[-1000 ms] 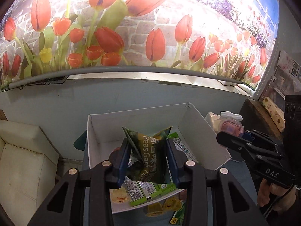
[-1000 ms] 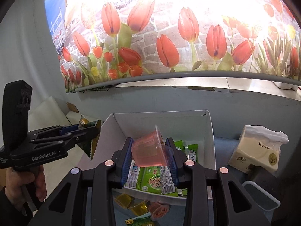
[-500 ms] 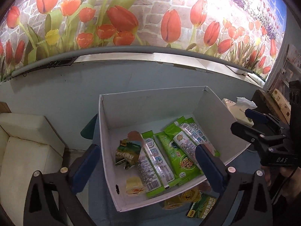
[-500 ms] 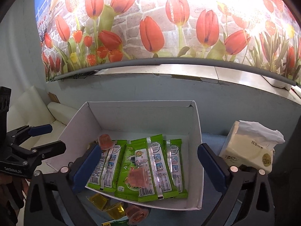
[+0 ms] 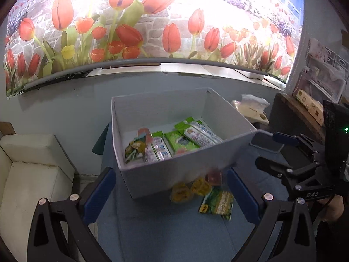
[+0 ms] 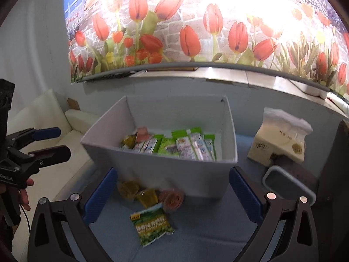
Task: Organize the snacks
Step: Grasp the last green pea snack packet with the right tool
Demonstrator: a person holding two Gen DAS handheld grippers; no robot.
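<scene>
A white open box (image 5: 174, 174) (image 6: 170, 174) stands on the blue table and holds green snack packets (image 5: 192, 134) (image 6: 187, 145), a green pea bag (image 5: 135, 148) and a pink jelly cup (image 6: 142, 134). In front of the box lie two yellow jelly cups (image 5: 189, 188) (image 6: 137, 191), a pink jelly cup (image 6: 172, 198) and a green pea bag (image 5: 217, 202) (image 6: 151, 226). My left gripper (image 5: 170, 194) and my right gripper (image 6: 172, 194) are both wide open and empty, held back from the box above the loose snacks. Each shows at the other view's edge.
A tissue pack (image 6: 281, 135) (image 5: 253, 109) sits right of the box, with a grey-lidded container (image 6: 288, 185) in front of it. A white sofa (image 5: 28, 174) is on the left. A tulip mural wall stands behind.
Both grippers opened and dropped the pea bag and pink jelly cup into the box. Then both pulled back and lower, bringing the loose snacks in front of the box into view.
</scene>
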